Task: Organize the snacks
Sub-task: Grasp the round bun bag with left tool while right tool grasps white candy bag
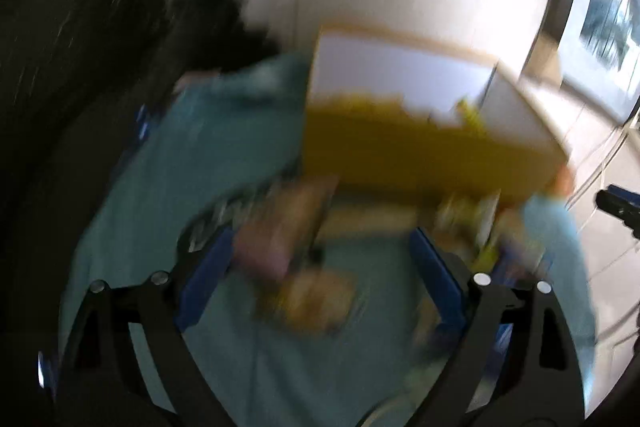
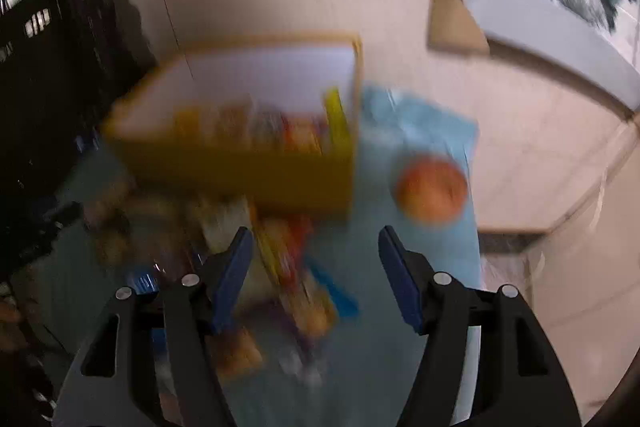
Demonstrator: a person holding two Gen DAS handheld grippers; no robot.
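Both jaws spread, empty | snacks (image 2: 292, 267) btwn R jaws | box (image 2: 240, 167) beyond

Both wrist views looked steeply down, close above the teal cloth (image 1: 168, 187), sharing the yellow box (image 2: 280, 171).

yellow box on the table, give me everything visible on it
The yellow box is an open-topped rectangular bin with mustard-yellow outer walls and a pale, whitish lining, possibly cardboard; blur hides finer detail. It stands upright on the teal tablecloth, near the wall. Several snack packets stand inside, mostly at the near side. More loose packets lie on the cloth in front of it, and an orange round object sits to its right, apart from it. Neither gripper touches it.
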